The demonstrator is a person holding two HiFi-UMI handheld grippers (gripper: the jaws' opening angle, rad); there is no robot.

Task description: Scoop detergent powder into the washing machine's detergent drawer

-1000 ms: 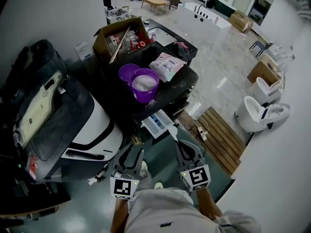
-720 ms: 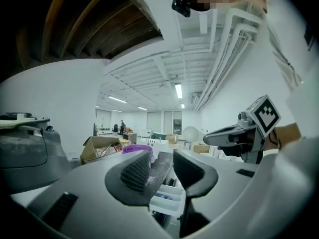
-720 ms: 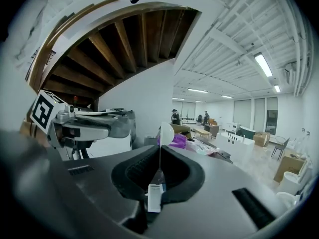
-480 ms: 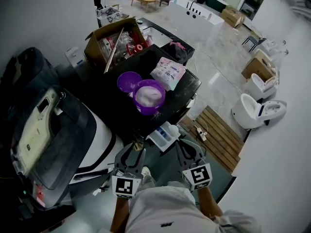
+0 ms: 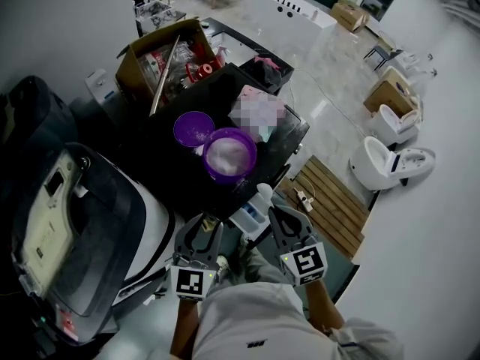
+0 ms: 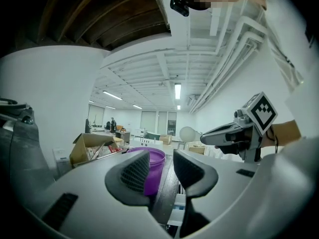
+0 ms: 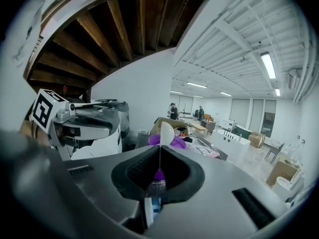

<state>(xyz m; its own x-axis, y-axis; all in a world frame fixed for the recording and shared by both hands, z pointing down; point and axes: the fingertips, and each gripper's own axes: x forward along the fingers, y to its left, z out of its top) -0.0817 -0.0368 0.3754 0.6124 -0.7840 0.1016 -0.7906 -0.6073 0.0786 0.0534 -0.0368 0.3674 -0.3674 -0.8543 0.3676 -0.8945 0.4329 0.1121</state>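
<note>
A purple tub [image 5: 231,154] of white powder stands on the black machine top [image 5: 180,175], and its purple lid [image 5: 193,129] lies beside it. Below the tub the detergent drawer [image 5: 249,216] is pulled out. My right gripper [image 5: 283,217] is shut on the thin handle of a white scoop [image 5: 264,195], whose bowl hangs over the drawer's right end. The right gripper view shows the scoop [image 7: 167,132] upright between the fingers [image 7: 134,172], in front of the tub [image 7: 175,142]. My left gripper [image 5: 201,229] is open and empty, left of the drawer. Its view frames the tub [image 6: 155,159] between the jaws.
A white machine with a dark lid [image 5: 90,223] fills the left. A cardboard box of clutter [image 5: 154,62] and a blurred pouch [image 5: 259,111] sit behind the tub. A wooden slat mat [image 5: 330,201] and white toilets [image 5: 386,160] lie on the floor to the right.
The head view has shifted, so the tub and drawer sit lower and closer. Both grippers are nearer the drawer, and the scoop's bowl now stands over its right end.
</note>
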